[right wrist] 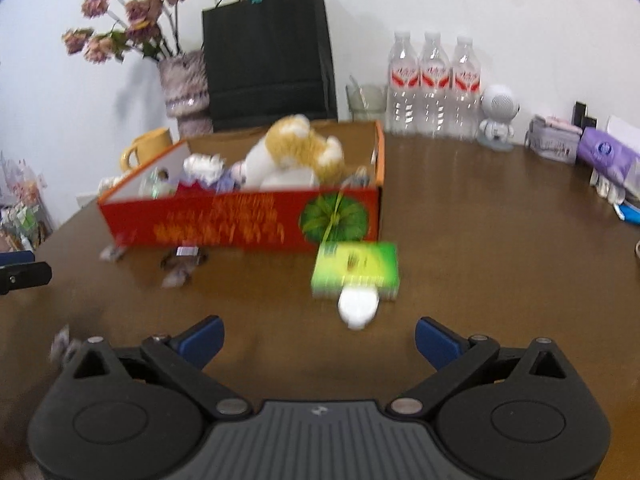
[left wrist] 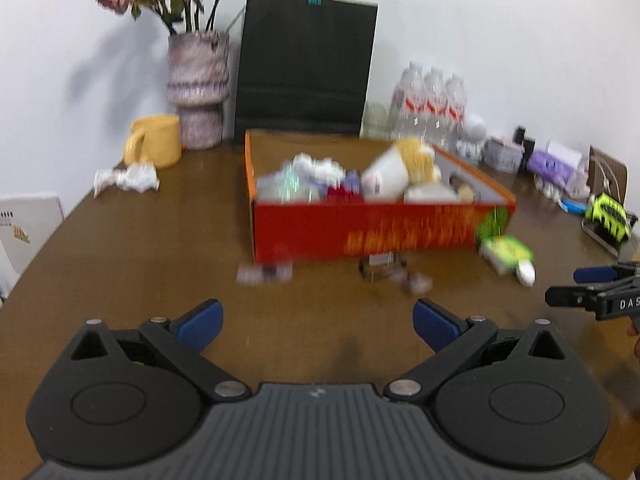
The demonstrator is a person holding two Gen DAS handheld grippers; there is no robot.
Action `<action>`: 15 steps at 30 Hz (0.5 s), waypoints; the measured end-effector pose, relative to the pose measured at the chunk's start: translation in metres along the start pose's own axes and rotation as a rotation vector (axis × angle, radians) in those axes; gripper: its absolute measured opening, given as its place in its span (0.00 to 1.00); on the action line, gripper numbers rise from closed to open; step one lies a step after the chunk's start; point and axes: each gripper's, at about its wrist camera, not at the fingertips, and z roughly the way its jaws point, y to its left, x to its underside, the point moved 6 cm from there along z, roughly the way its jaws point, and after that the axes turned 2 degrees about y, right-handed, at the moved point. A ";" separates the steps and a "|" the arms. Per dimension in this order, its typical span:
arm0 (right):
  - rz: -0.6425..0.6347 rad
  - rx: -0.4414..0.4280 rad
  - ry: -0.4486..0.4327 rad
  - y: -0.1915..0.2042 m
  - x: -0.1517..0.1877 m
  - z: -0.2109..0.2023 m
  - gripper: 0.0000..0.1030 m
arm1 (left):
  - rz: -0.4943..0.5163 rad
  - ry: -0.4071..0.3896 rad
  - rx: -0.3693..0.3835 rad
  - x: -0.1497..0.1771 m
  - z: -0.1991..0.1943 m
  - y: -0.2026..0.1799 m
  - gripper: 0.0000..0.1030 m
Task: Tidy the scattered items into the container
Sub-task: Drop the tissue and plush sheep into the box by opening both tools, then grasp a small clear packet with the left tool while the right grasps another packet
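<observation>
Both tools, left [left wrist: 318, 322] and right [right wrist: 318, 340], are hovering released and empty over the brown wooden counter [right wrist: 480, 240]. Beyond them, small wrapped sweets [right wrist: 182, 260] and a green box with a white cap [right wrist: 356, 270] are lying just beside the red cardboard container [right wrist: 240, 224], which is holding a yellow-and-white plush toy [right wrist: 296, 152].

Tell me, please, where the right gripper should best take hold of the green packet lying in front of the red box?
Probably across the green packet body, on its left and right edges, coming from above and the near side. It lies flat on the table, its white cap pointing at the open right gripper, and the cap looks rounded, a poorer grip.
</observation>
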 end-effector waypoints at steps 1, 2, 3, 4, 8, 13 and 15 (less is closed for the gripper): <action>-0.005 0.000 0.003 0.004 0.005 0.000 0.99 | -0.002 0.011 0.004 0.006 -0.001 0.001 1.00; -0.013 -0.006 0.007 0.009 0.010 -0.001 0.99 | -0.006 0.020 0.010 0.012 -0.003 0.001 1.00; -0.022 -0.015 0.008 0.014 0.014 -0.001 0.99 | -0.010 0.027 0.014 0.017 -0.004 0.001 1.00; -0.032 -0.025 0.008 0.020 0.016 -0.002 0.99 | -0.011 0.033 0.018 0.022 -0.005 0.001 1.00; -0.072 -0.066 -0.002 0.051 0.021 -0.001 0.99 | -0.002 0.044 0.027 0.037 -0.009 -0.003 0.98; -0.115 -0.124 -0.006 0.095 0.022 0.002 0.98 | 0.036 0.044 0.028 0.046 -0.011 -0.004 0.88; -0.129 -0.140 -0.006 0.113 0.024 0.003 0.97 | 0.039 0.047 0.041 0.048 -0.010 -0.002 0.82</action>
